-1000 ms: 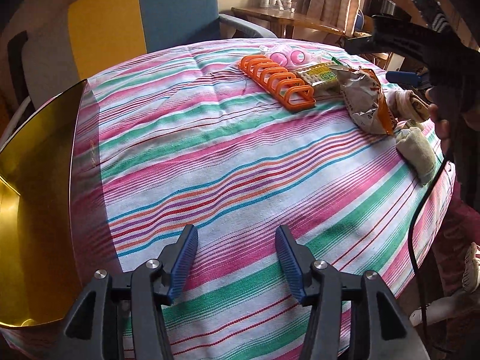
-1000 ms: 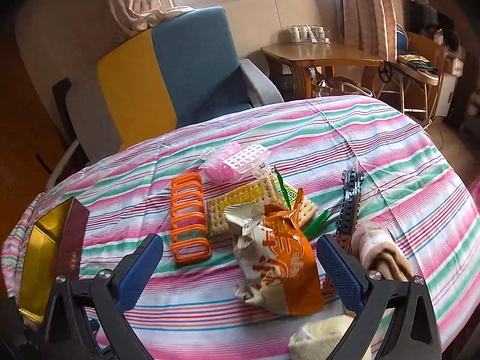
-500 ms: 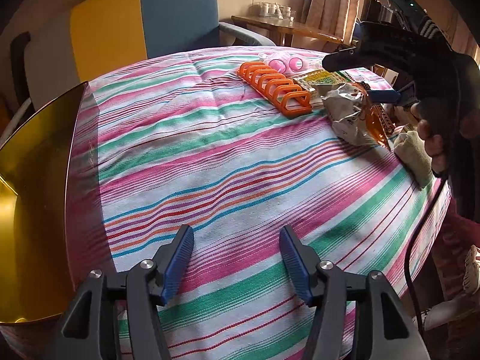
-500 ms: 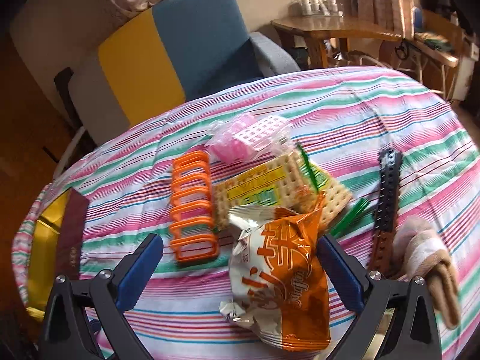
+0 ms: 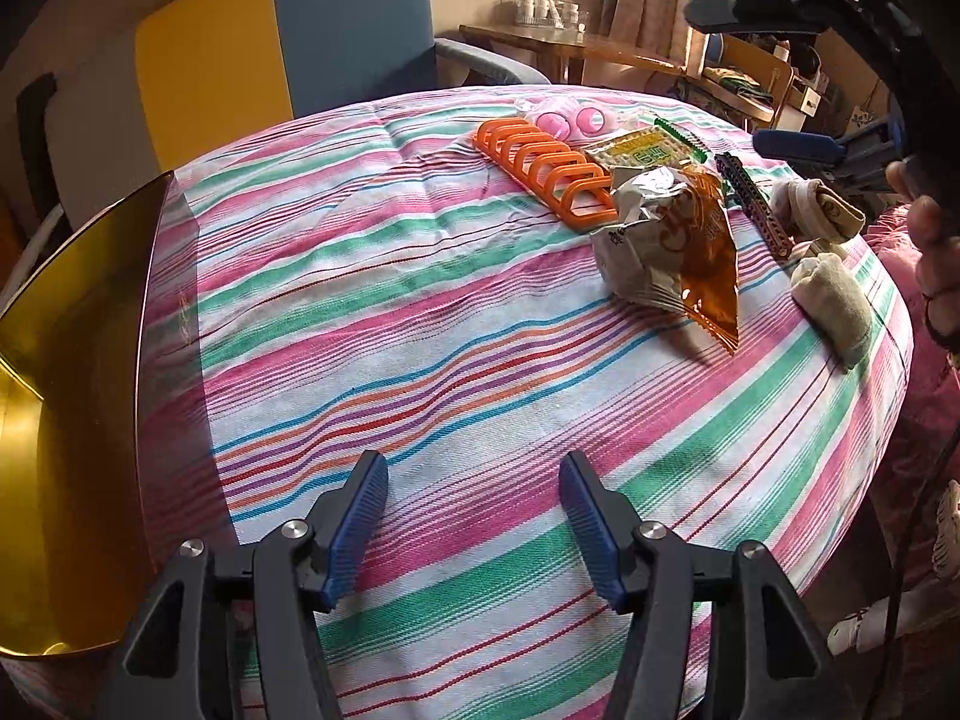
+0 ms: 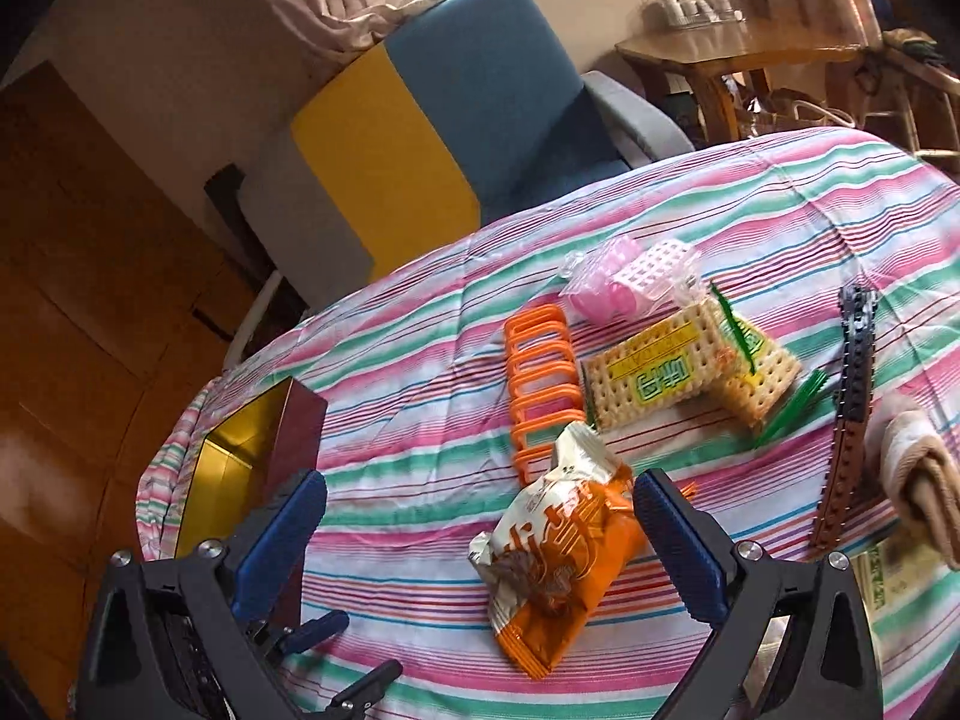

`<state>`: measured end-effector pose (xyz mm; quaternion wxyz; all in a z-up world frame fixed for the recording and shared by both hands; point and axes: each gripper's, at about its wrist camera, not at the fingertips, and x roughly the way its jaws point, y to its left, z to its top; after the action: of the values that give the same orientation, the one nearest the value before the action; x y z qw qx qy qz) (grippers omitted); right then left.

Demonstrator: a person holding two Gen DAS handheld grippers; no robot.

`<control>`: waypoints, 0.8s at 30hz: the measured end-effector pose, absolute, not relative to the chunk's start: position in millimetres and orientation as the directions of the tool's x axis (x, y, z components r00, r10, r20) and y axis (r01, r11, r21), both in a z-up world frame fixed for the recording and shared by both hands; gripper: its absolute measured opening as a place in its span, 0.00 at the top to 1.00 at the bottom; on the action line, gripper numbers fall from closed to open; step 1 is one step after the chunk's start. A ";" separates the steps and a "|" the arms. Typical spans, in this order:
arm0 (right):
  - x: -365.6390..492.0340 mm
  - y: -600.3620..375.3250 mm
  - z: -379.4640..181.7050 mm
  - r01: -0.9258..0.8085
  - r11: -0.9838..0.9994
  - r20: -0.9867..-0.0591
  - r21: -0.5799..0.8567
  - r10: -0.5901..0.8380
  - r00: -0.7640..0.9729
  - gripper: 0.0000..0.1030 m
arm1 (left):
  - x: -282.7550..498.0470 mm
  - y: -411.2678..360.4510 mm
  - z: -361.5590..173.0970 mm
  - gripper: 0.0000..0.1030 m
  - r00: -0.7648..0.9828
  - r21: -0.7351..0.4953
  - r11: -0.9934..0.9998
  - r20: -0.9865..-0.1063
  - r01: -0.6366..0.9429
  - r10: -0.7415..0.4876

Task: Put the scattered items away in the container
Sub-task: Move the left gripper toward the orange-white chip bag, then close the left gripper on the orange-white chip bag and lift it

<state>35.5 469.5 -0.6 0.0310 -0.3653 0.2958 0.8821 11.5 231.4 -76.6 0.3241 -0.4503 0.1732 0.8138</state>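
Note:
The gold-lined container point(image 5: 72, 396) stands at the table's left edge; it also shows in the right wrist view point(image 6: 240, 468). An orange snack bag point(image 6: 558, 558) point(image 5: 672, 240) lies on the striped cloth. My right gripper point(image 6: 480, 540) is open, hovering over the bag, which lies between its fingers. My left gripper point(image 5: 474, 516) is open and empty over bare cloth near the container. An orange rack point(image 6: 540, 384), cracker packs point(image 6: 678, 372), pink rollers point(image 6: 624, 288), a brick strip point(image 6: 852, 402) and rolled socks point(image 6: 924, 474) lie beyond.
A blue and yellow armchair point(image 6: 456, 120) stands behind the round table. A wooden side table point(image 6: 750, 54) is at the back right. A second rolled sock point(image 5: 834, 300) lies near the table's right edge.
My right gripper has moved down and left towards the snack bag, tilting. The bag now lies between its fingers. My left gripper has stayed near the container.

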 end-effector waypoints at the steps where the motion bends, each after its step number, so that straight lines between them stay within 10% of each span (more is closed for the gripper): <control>1: 37.3 470.4 0.6 -0.284 -0.823 -0.664 0.493 -0.145 -0.733 0.00 | 10.7 232.6 -74.6 0.41 -0.390 -0.005 -0.732 -0.843 -0.682 0.369; 24: 166.2 497.0 -33.2 -0.510 -0.761 -0.733 0.401 0.067 -0.676 0.00 | -5.7 371.8 -28.2 0.41 -0.276 -0.022 -0.507 -0.818 -0.862 0.504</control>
<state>166.2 497.0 -33.2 0.1669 -0.3659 0.3030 0.8640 -5.7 371.8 -28.2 0.4447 -0.4053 0.2206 0.7677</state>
